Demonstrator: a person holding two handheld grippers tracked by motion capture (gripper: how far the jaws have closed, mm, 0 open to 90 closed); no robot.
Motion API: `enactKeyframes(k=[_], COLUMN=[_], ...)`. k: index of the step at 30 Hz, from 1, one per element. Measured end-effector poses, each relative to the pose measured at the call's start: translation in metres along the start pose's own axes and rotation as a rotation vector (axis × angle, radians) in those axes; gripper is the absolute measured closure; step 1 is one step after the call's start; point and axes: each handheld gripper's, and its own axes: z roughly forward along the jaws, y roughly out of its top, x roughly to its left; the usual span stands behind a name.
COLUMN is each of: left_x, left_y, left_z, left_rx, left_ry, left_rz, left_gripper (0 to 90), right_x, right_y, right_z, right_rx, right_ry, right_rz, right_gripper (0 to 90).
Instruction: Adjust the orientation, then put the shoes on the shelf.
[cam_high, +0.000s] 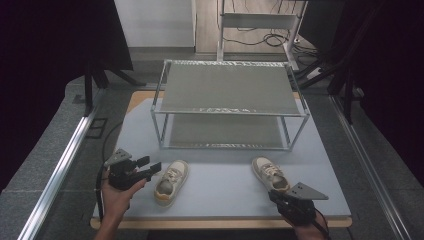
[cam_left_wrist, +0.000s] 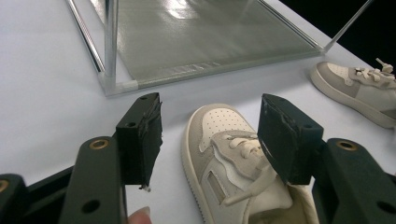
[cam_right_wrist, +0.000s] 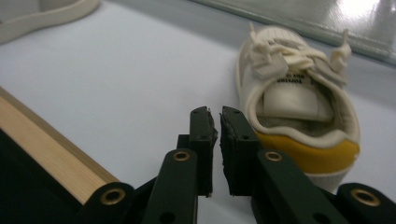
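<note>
Two shoes on the desk, one before each claw.

The left claw (cam_left_wrist: 209, 140) stands wide open just over the left shoe (cam_left_wrist: 229, 163), gripping nothing. The right claw (cam_right_wrist: 217, 135) is nearly closed with only a slit between its pads, empty; the right shoe (cam_right_wrist: 299, 107) lies just beside it, heel nearest, in front of the rack (cam_high: 227, 107).

High view overlooks table (cam_high: 225, 175); gripper views close, share shoes.
</note>
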Motion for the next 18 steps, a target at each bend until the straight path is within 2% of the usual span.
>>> enactKeyframes(k=[4,6,8,9,12,16,18], left_x=[0.0,-0.001,-0.002,-0.004,-0.008,-0.014,-0.016], left_y=[0.0,0.003,0.004,0.007,0.011,0.021,0.023], left_z=[-0.003,-0.004,-0.004,-0.006,-0.008,-0.018,-0.024], left_rx=[-0.006,-0.009,-0.012,-0.02,-0.029,-0.032,-0.033], left_ry=[-0.002,0.0,0.002,0.001,-0.004,-0.04,-0.042], left_rz=[-0.004,0.0,0.005,0.013,0.022,0.041,0.044], left_gripper=[39.8,39.8,39.8,40.0,40.1,40.8,40.9], right_x=[0.001,0.001,0.0,-0.002,-0.007,-0.028,-0.039], right_y=[0.005,0.013,0.017,0.024,0.031,0.044,0.046], right_z=[-0.002,-0.006,-0.008,-0.014,-0.019,-0.031,-0.034], right_rx=[-0.008,-0.025,-0.032,-0.049,-0.069,-0.083,-0.081], right_ry=[0.029,0.049,0.052,0.046,0.039,0.01,-0.003], right_rz=[-0.021,-0.053,-0.063,-0.078,-0.081,-0.077,-0.057], right_gripper=[77.6,69.9,68.4,65.9,64.6,61.8,61.0])
